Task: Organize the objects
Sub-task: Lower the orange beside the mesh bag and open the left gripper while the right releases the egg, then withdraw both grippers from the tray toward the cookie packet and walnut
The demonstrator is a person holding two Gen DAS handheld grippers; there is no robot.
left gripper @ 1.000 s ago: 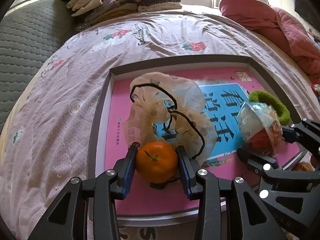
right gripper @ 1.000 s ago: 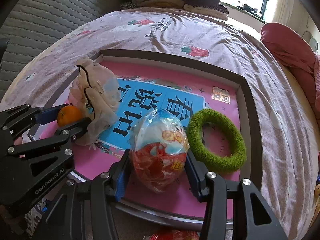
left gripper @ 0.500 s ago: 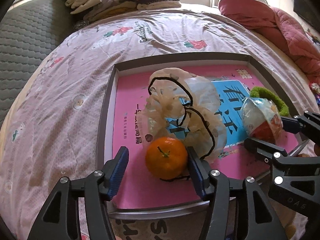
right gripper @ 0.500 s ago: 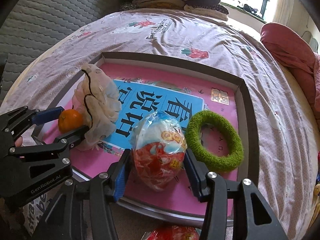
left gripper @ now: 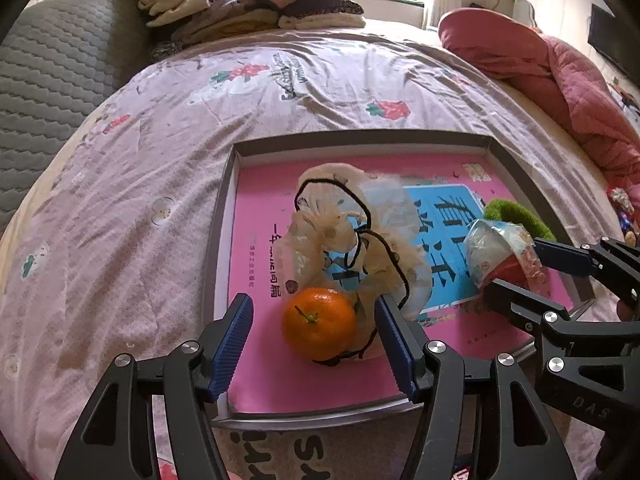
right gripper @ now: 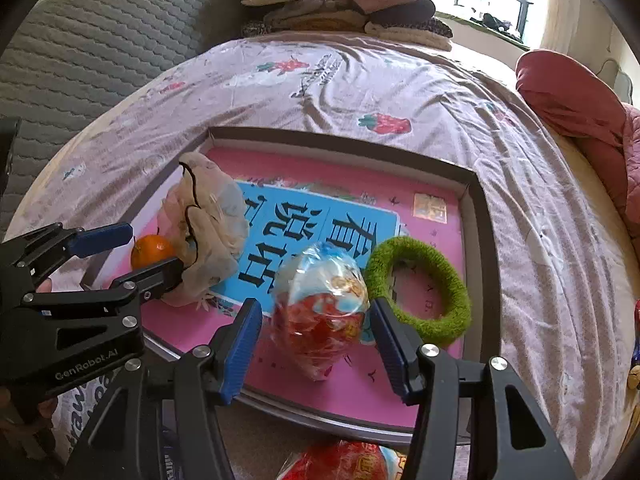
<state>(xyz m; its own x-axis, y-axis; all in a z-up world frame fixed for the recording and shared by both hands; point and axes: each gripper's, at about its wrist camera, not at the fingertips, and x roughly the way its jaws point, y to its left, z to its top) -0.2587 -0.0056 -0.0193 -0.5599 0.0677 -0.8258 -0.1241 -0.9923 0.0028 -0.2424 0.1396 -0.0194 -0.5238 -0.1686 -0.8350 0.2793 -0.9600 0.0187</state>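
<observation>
In the left wrist view, the left gripper (left gripper: 316, 330) stands released, its blue pads on either side of the tangerine (left gripper: 319, 323) with a clear gap on each side. The tangerine sits on the pink floor of the shallow grey-rimmed box (left gripper: 224, 216) near its front left corner, touching the gauzy drawstring pouch (left gripper: 352, 236) behind it, whose black cord loops under the fruit. The tangerine looks firm but bruisable, with a smooth round skin likely to roll, so it is best held across its widest part with light pressure; the pouch is limp and light and would probably drag by its cord. Large Chinese characters fill a blue panel on the box floor, partly covered, and the neighbouring tool shows the letters "DAS". In the right wrist view, the right gripper (right gripper: 318, 336) is also released, with the wrapped egg-shaped sweet (right gripper: 320, 316) between its pads and no contact visible on either side. The sweet rests near the front edge of the box, just beside the green fuzzy ring (right gripper: 420, 284). Its crinkly foil-and-film wrap looks slippery and the shell may crush, so a gentle hold at mid-body seems wisest. The left tool's body reads "GenRobot.AI". The box lies on a bed (right gripper: 400, 92) with a strawberry-print sheet.
</observation>
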